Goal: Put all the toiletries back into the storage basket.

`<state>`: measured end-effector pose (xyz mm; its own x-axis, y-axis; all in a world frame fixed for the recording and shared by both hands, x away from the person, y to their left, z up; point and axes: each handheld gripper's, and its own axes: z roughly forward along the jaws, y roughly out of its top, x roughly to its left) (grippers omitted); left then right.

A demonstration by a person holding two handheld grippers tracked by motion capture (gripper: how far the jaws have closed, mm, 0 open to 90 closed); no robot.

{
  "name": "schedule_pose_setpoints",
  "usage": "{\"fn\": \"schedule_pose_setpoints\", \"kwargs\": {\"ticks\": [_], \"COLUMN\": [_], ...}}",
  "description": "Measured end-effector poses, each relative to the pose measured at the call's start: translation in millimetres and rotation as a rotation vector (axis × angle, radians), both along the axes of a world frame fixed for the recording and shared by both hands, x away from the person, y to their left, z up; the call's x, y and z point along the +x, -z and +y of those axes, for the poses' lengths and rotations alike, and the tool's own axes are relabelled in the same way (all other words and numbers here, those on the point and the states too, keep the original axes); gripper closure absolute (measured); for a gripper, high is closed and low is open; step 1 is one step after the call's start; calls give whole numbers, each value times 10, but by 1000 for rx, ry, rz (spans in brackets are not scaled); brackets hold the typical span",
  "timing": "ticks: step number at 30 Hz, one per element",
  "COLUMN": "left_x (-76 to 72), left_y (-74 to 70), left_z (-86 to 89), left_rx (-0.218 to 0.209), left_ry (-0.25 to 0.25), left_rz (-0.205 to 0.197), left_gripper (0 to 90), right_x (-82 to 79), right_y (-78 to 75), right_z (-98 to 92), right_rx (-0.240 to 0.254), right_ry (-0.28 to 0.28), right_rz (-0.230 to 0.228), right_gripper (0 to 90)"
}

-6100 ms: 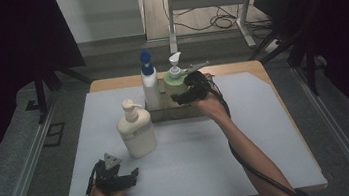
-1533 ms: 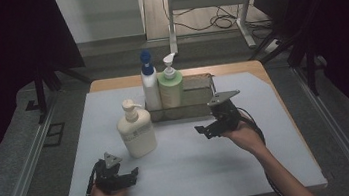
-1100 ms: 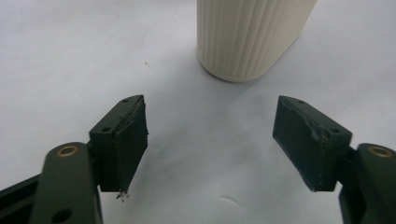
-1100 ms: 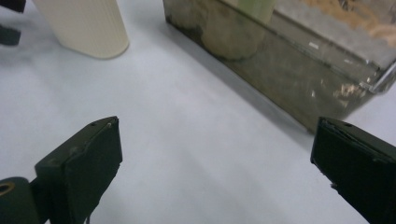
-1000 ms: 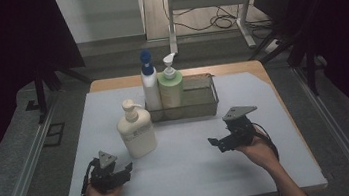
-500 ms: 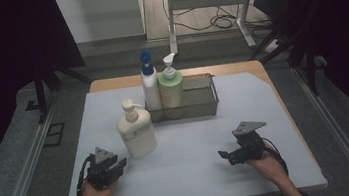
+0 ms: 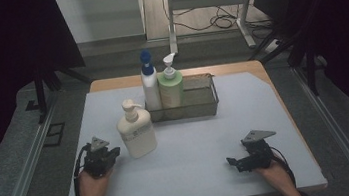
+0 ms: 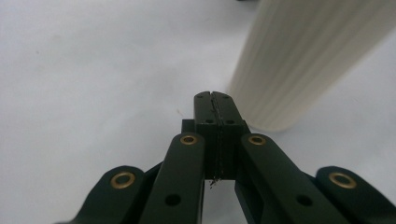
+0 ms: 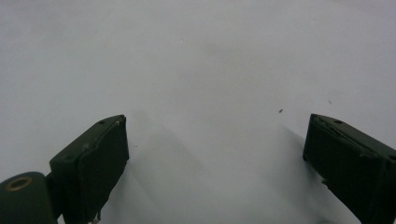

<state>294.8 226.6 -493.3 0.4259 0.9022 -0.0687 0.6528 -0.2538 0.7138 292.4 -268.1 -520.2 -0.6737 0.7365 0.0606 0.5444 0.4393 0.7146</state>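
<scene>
Resting low in the lower left of the high view, the left gripper [image 7: 100, 159] sits in the person's left hand [image 7: 91, 181] with its jaws pressed fully together and nothing between them; earlier frames are given, and those jaws have just been closing on empty air. In the left gripper view the closed tips [image 8: 216, 108] point at the base of a cream pump bottle [image 8: 308, 60], which stands just beside them and apart from them, upright on the pale grey table mat [image 7: 203, 140]. In the high view that cream pump bottle [image 7: 136, 130] stands left of centre, just to the right of the left gripper. The right gripper [image 7: 250, 158] lies in the lower right of the high view, held by the right hand [image 7: 277, 172], and the right gripper view shows its jaws spread wide over bare mat, holding nothing. By my reading, the work is sorting bottles into the wire basket [image 7: 198, 106] at upper centre, where a white bottle with a blue cap [image 7: 149, 83] and a green pump bottle [image 7: 171, 86] already stand at its left end. The cream bottle looks like the one left to go. The next move would call for the left jaws to open wide enough for its broad ribbed body, then grip it and lift it clear. The basket's near rim and the two bottles inside stand in the way; free room lies toward the basket's right end.
</scene>
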Motion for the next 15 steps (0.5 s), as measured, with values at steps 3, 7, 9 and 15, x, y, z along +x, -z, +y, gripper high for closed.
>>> {"fn": "schedule_pose_setpoints", "kwargs": {"ticks": [3, 7, 9, 15], "left_x": [68, 125, 146, 237], "left_y": [20, 60, 78, 130], "left_z": [4, 8, 6, -90], "left_rx": [-4, 2, 1, 8], "left_ry": [-1, -3, -4, 24], "left_rz": [-5, -13, -17, -25], "left_gripper": [894, 894, 894, 893], "right_x": [-20, -38, -38, -40], "right_y": [6, 16, 17, 19], "right_z": [0, 43, 42, 41], "right_rx": [-6, -49, -48, -47], "right_ry": [9, 5, 6, 5], "right_rz": [-10, -28, -29, -30], "right_gripper": [73, 66, 66, 66]}}
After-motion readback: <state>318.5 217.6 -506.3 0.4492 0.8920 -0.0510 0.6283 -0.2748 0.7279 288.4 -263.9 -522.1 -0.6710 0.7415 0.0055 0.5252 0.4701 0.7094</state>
